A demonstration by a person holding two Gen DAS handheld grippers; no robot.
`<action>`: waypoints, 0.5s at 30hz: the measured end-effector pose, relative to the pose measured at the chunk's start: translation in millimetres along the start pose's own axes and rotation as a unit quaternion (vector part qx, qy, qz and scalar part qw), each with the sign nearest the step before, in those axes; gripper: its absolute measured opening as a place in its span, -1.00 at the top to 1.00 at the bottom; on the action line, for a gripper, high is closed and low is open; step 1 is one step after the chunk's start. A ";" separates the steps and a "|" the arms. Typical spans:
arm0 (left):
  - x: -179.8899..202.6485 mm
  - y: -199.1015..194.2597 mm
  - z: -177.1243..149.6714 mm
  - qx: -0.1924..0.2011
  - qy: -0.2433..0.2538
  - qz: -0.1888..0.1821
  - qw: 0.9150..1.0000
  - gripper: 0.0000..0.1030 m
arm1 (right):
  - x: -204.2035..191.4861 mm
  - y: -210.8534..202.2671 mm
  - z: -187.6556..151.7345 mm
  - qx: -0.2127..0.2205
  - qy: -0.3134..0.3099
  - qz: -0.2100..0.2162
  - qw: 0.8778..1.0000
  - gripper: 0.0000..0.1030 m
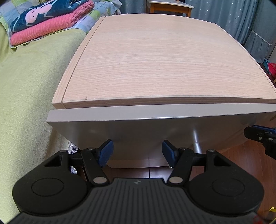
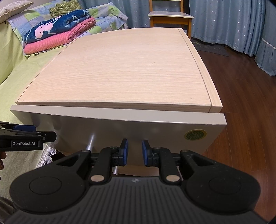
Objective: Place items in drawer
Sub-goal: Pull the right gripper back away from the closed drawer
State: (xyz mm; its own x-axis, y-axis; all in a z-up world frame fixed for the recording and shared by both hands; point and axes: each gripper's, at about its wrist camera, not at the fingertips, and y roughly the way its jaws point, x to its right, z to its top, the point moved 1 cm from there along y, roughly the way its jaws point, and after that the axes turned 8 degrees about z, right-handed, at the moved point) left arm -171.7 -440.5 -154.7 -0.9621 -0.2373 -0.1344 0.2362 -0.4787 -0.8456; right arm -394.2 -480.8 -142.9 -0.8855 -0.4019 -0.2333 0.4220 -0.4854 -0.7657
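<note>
Tongs first: my left tongs (image 1: 137,151) hang w/ jaws wide apart, nothing between them, aimed at the lower front of the drawer (image 1: 155,131). Right tongs (image 2: 135,152) sit w/ jaws apart too, narrower gap, also empty, facing the same grey front just right of the handle (image 2: 91,140).

Biggest thing in both views is the nightstand; its light-wood top (image 1: 155,56) is bare. Bed (image 1: 25,86) w/ green cover runs along its left side, touching or nearly so. Folded blankets (image 1: 48,19), navy one on a pink one, lie farther back on the bed. Wooden chair (image 2: 170,16) stands behind the nightstand, curtains (image 2: 232,20) behind that.

Drawer front is directly under the wood top, its upper edge jutting slightly fwd of the top's edge; can't tell how far it's pulled out. Handle is a silver bar. Round green sticker (image 2: 195,134) sits near the front's right end.
</note>
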 end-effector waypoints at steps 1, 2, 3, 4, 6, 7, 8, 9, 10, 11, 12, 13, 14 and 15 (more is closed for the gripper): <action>-0.3 -0.2 0.2 0.000 0.000 0.000 1.000 -0.24 | 0.0 0.1 0.1 0.000 0.000 0.000 1.000 0.71; -0.7 -0.5 0.4 -0.001 0.000 0.000 1.000 -0.24 | -0.1 0.2 0.1 0.000 0.000 0.000 1.000 0.71; -1.0 -0.7 0.5 -0.001 -0.001 0.000 1.000 -0.24 | -0.1 0.2 0.2 -0.001 0.000 0.000 1.000 0.71; -1.2 -0.8 0.4 -0.001 -0.001 -0.001 1.000 -0.24 | -0.5 0.6 0.8 -0.001 0.000 0.000 1.000 0.71; -0.9 -0.8 0.5 -0.001 -0.001 0.000 1.000 -0.24 | -0.8 1.1 1.8 -0.001 0.001 -0.001 1.000 0.71; -1.0 -0.2 1.1 -0.001 -0.001 0.000 1.000 -0.24 | -0.9 1.2 2.0 -0.001 0.002 -0.001 1.000 0.71; -1.1 0.9 2.3 -0.002 -0.001 0.001 1.000 -0.24 | -1.1 1.3 2.1 -0.001 0.002 -0.001 1.000 0.71; -0.6 1.2 2.4 -0.001 0.000 0.002 1.000 -0.24 | -1.6 1.5 1.9 -0.001 0.001 -0.002 1.000 0.71; 0.1 1.1 2.5 -0.001 0.001 0.003 1.000 -0.24 | -2.0 1.6 1.5 -0.001 0.000 -0.003 1.000 0.71; 0.6 0.1 2.4 0.001 0.002 0.003 1.000 -0.24 | -2.4 1.6 1.1 -0.001 -0.002 -0.003 1.000 0.70; 1.0 -1.4 2.0 0.003 0.002 0.005 1.000 -0.24 | -3.0 0.4 0.4 0.002 -0.005 -0.002 1.000 0.69; 1.2 -3.4 1.5 0.004 0.002 0.005 1.000 -0.24 | -3.7 -0.8 -0.3 0.005 -0.008 -0.001 1.000 0.69; 0.8 -5.5 0.6 0.005 0.000 0.006 1.000 -0.25 | -4.8 -3.2 -1.4 0.008 -0.011 -0.001 1.000 0.66; 0.2 -8.0 -0.3 0.005 -0.003 0.005 1.000 -0.26 | -5.9 -5.6 -2.5 0.011 -0.015 0.000 1.000 0.60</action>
State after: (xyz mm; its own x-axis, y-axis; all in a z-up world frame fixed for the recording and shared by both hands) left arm -173.8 -436.5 -148.1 -0.9587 -0.2473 -0.1405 0.2479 -0.4842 -0.8391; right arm -391.8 -473.8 -138.8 -0.8798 -0.4244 -0.2143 0.4258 -0.5029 -0.7522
